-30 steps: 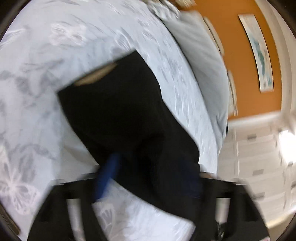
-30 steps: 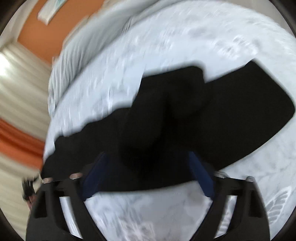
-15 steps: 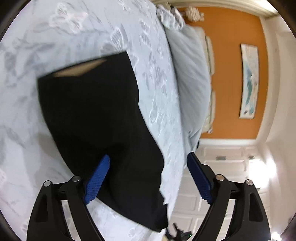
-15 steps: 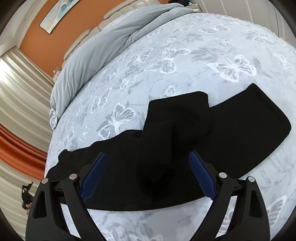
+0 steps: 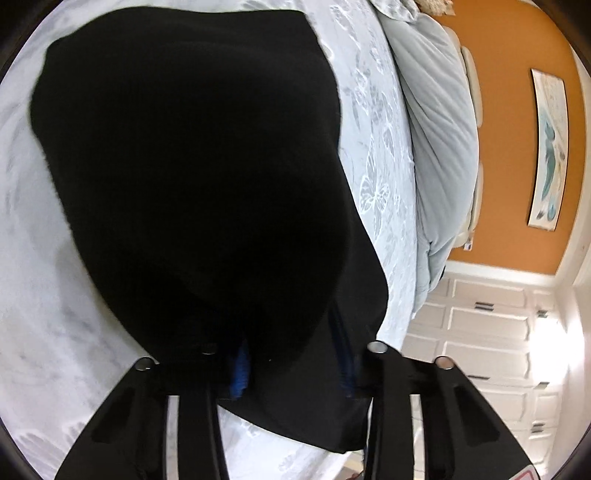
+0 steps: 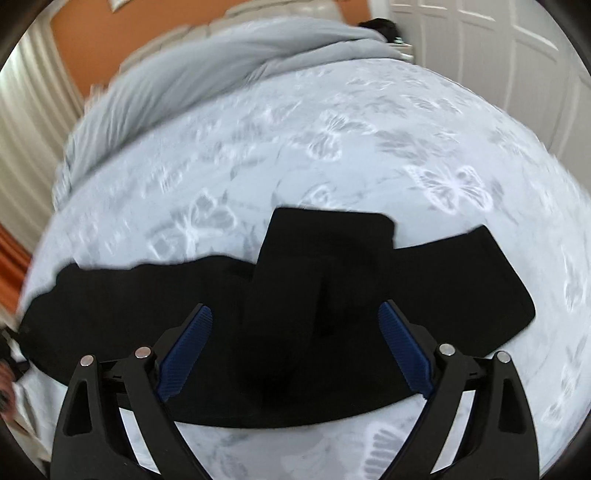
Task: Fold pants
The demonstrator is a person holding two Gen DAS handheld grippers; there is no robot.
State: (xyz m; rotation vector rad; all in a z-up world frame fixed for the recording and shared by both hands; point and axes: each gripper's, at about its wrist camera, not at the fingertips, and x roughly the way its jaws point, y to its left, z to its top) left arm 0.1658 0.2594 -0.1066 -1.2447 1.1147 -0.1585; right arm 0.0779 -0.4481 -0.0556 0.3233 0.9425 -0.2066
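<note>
Black pants (image 6: pixel 332 314) lie on a pale bedspread (image 6: pixel 295 147) with a butterfly print. One part is folded across the middle. My right gripper (image 6: pixel 295 347) is open and hovers over the folded middle, with its blue pads (image 6: pixel 184 347) on either side. In the left wrist view the pants (image 5: pixel 203 166) fill most of the frame. My left gripper (image 5: pixel 291 350) is shut on a bunch of the black cloth, and its blue pads (image 5: pixel 240 373) are mostly buried in it.
A grey duvet (image 6: pixel 221 70) is bunched at the head of the bed. An orange wall with a framed picture (image 5: pixel 546 147) and white panelled doors (image 5: pixel 487 350) lie beyond the bed edge. A dark object (image 6: pixel 380 26) sits behind the duvet.
My left gripper was open over the pants half a second ago and has since moved in and closed on the cloth. My right gripper stays open and has shifted slightly over the folded middle.
</note>
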